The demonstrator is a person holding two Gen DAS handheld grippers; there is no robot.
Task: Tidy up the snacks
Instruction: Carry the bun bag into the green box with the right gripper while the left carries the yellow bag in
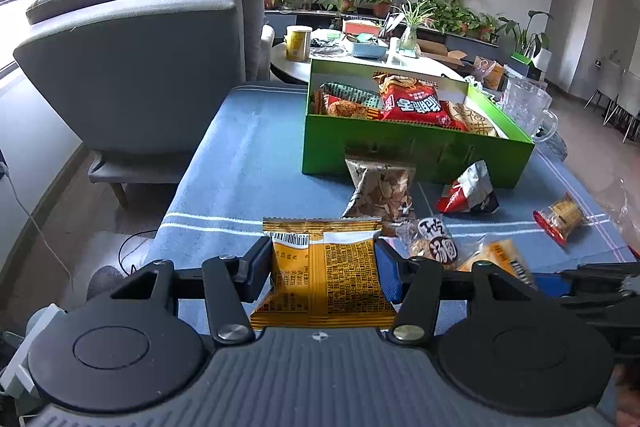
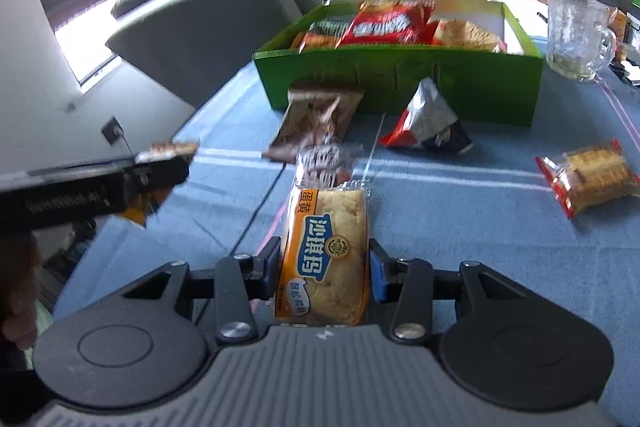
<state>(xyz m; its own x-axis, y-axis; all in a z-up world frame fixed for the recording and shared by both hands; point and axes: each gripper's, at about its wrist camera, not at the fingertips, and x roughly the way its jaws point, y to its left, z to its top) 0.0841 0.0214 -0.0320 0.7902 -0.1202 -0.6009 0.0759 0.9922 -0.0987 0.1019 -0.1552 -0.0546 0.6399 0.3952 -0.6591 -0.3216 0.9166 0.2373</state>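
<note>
My left gripper (image 1: pixel 323 267) is shut on an orange snack packet (image 1: pixel 324 279), its printed back and barcode facing up. In the right wrist view this left gripper (image 2: pixel 168 167) juts in from the left, above the blue tablecloth. My right gripper (image 2: pixel 324 269) has both pads against the sides of a pastry packet (image 2: pixel 326 251) with a blue label. The green box (image 1: pixel 420 155) (image 2: pixel 400 79) stands ahead with a red chip bag (image 1: pixel 416 103) and other snacks in it.
Loose on the cloth lie a brown packet (image 2: pixel 316 123), a red-and-silver packet (image 2: pixel 428 127), a cracker packet (image 2: pixel 588 177) and a clear packet (image 2: pixel 324 163). A glass mug (image 2: pixel 576 35) stands right of the box. A grey armchair (image 1: pixel 140 67) is beyond the table's left edge.
</note>
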